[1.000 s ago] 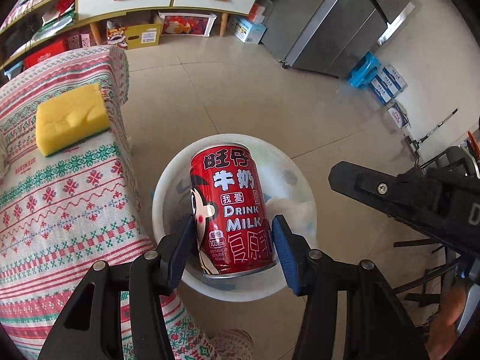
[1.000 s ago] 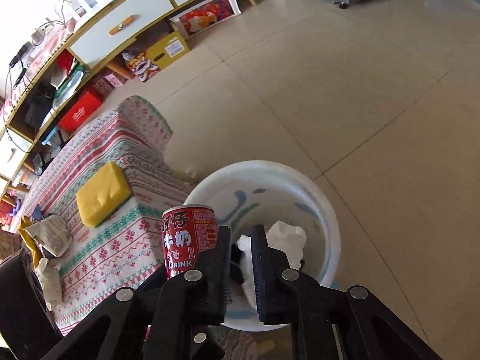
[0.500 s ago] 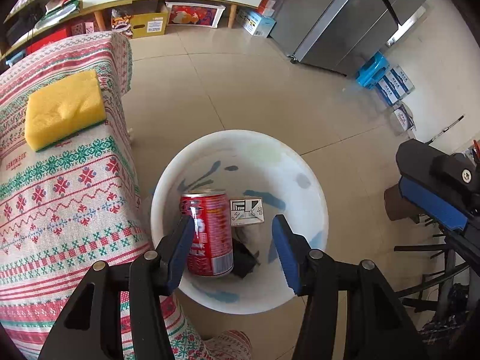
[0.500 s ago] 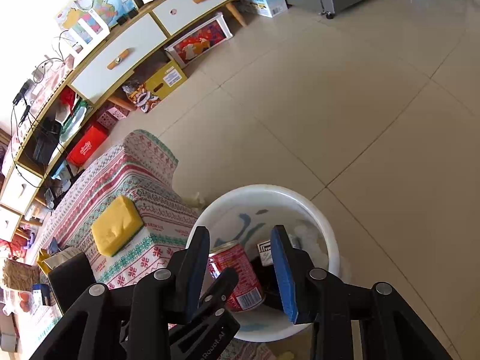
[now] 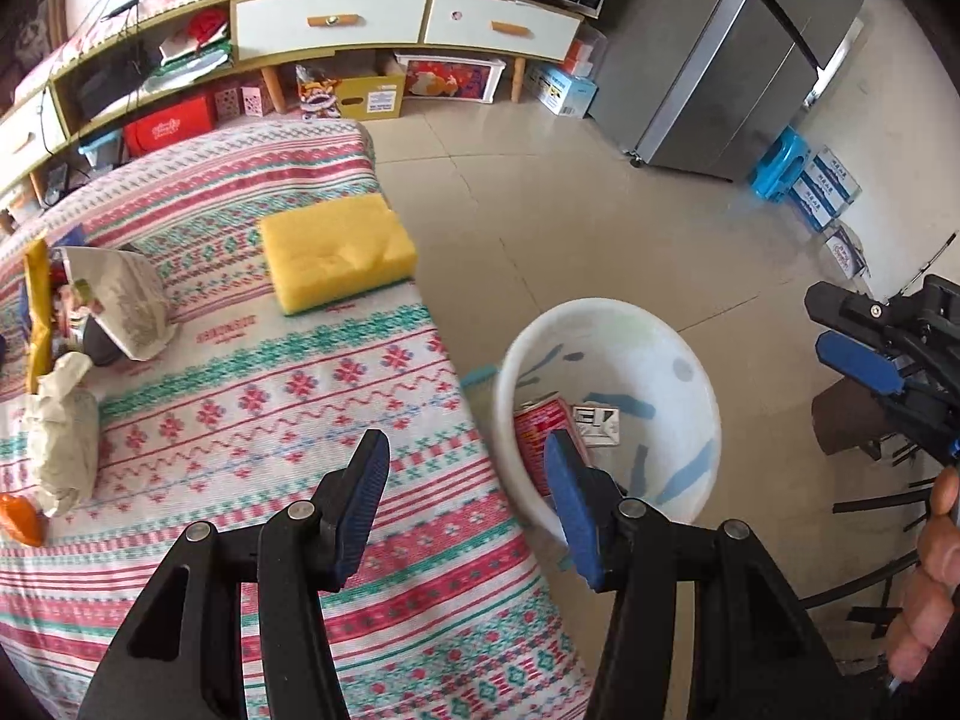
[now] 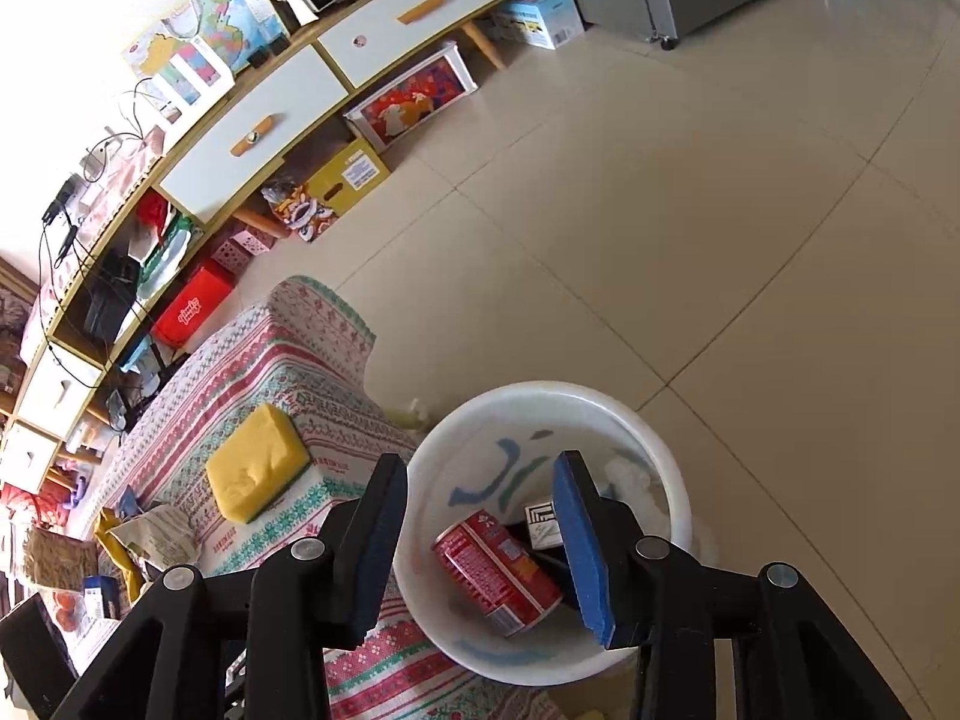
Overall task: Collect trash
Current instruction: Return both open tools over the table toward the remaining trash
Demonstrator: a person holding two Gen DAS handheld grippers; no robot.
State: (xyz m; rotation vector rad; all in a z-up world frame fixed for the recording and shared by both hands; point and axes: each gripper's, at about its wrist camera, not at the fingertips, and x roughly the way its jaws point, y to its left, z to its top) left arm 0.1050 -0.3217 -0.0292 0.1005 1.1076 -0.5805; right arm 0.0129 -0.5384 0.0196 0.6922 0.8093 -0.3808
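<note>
Both grippers were empty: the left gripper (image 5: 462, 495) gaped over the table (image 5: 252, 408), while the right gripper's (image 6: 480, 540) jaws had just been opening above the bin (image 6: 672, 468), where the can (image 6: 498, 579) lay. Crumpled wrappers (image 5: 114, 300) remained; they could slip from a loose pinch.

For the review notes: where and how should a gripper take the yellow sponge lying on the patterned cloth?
Grip the yellow sponge across its two long side faces, coming down from above. It lies flat on the patterned cloth with bare cloth all round it, so both faces are free. It looks soft, so probably close gently. The left gripper, open and empty, hangs over that cloth.
</note>
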